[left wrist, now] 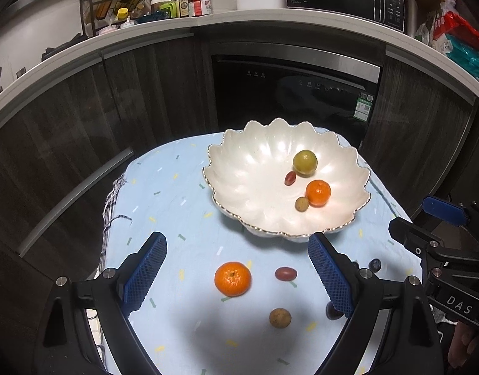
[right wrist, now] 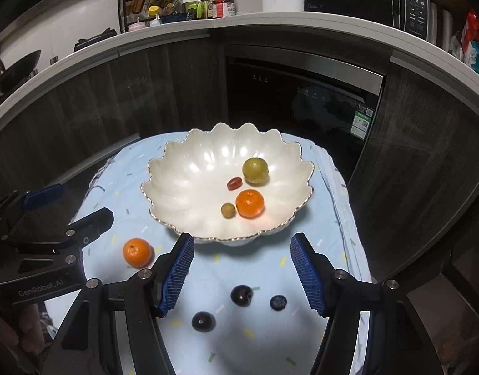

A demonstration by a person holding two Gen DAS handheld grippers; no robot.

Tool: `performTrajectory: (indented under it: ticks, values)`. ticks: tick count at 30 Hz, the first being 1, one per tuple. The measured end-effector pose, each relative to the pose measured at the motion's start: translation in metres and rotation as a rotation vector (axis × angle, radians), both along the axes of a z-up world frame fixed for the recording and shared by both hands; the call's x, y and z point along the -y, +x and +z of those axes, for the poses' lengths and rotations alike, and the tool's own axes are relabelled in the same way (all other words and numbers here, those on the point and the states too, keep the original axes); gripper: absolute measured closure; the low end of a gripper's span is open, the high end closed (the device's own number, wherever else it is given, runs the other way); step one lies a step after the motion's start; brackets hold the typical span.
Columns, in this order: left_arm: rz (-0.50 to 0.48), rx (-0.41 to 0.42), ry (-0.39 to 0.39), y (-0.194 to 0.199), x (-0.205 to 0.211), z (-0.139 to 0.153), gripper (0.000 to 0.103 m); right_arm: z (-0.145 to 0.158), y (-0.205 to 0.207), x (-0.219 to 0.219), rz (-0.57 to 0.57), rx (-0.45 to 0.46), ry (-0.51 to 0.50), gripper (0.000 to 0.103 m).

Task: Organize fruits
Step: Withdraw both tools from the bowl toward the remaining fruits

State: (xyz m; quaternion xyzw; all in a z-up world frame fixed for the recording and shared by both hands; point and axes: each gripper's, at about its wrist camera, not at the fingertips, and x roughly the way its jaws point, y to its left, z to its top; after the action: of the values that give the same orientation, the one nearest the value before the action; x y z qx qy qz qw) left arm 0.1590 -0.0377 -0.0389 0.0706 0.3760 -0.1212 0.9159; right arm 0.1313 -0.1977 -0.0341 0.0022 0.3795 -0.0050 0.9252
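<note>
Pale blue patterned cloth (left wrist: pixel 183 187) spread over a small table, its left edge hanging rumpled beside dark cabinet fronts (left wrist: pixel 67 131), its far edge close to a black built-in appliance (left wrist: pixel 289 93). White scalloped bowl (left wrist: pixel 255 168) with a gilt rim set toward the far right of the cloth, its right rim near the cloth's edge; wide bare cloth left of it. Inside the bowl, toward its right side: a green-yellow round fruit (left wrist: pixel 305 163), an orange mandarin (left wrist: pixel 318 192), a small tan fruit (left wrist: pixel 301 203) touching that mandarin, a small red grape (left wrist: pixel 290 178).

On open cloth in front of the bowl: a second mandarin (left wrist: pixel 232 278), a tan round fruit (left wrist: pixel 280 317), a red oval grape (left wrist: pixel 285 273), all apart from each other. Further right: two dark round fruits (right wrist: pixel 241 295) (right wrist: pixel 203 321) and a blueberry (right wrist: pixel 278 302), well spaced.

Left gripper (left wrist: pixel 238 272) hovering with jaws spread wide, empty, bracketing the second mandarin and the red oval grape. Right gripper (right wrist: pixel 242 272) parted, gripping nothing, above the dark fruits
</note>
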Motion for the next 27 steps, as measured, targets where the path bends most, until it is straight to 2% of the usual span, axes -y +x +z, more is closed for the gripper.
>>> performTrajectory:
  ticks: [27]
  values:
    - [-0.048,-0.016,0.046,-0.034,-0.002,-0.051,0.012,-0.044,-0.027,-0.017,0.064,-0.023,-0.034,0.038]
